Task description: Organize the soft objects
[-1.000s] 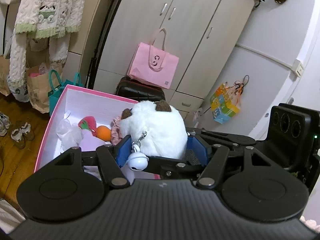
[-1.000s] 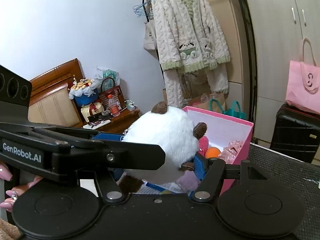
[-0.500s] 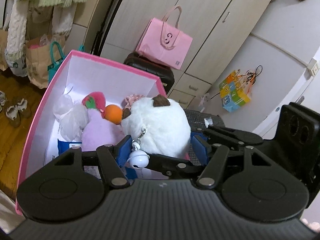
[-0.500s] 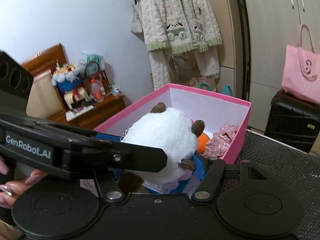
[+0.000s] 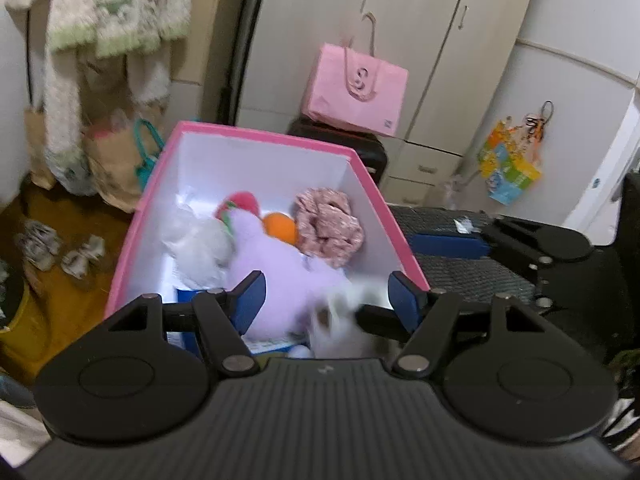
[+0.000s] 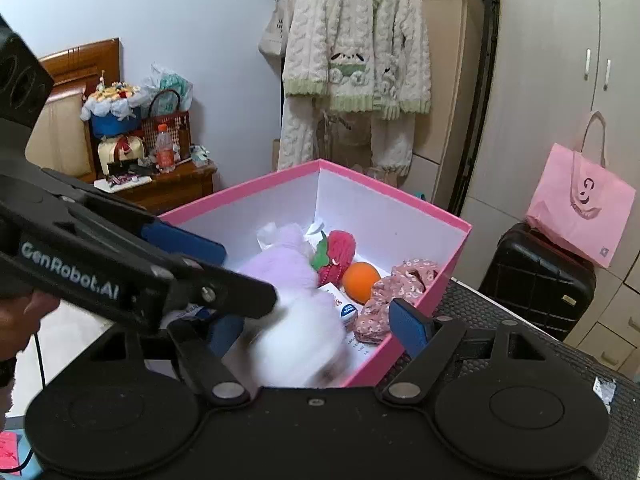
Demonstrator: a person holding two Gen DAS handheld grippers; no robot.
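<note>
Since both the left gripper (image 5: 326, 296) and right gripper (image 6: 316, 326) were opening, pads clear of the blurred white plush (image 6: 300, 344) between them over the pink box (image 6: 400, 200), it could've bounced off the lilac toy (image 6: 280, 268) and out.

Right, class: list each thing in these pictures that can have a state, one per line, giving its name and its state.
Pink box: lid off, partly filled.
White plush: blurred, free of both grippers' pads, dropping into the box.
Left gripper: jaws opening, gripping nothing.
Right gripper: jaws opening, gripping nothing.
Wardrobe doors: shut.
Cardigan: hanging.
Pink bag: upright on the black suitcase.
</note>
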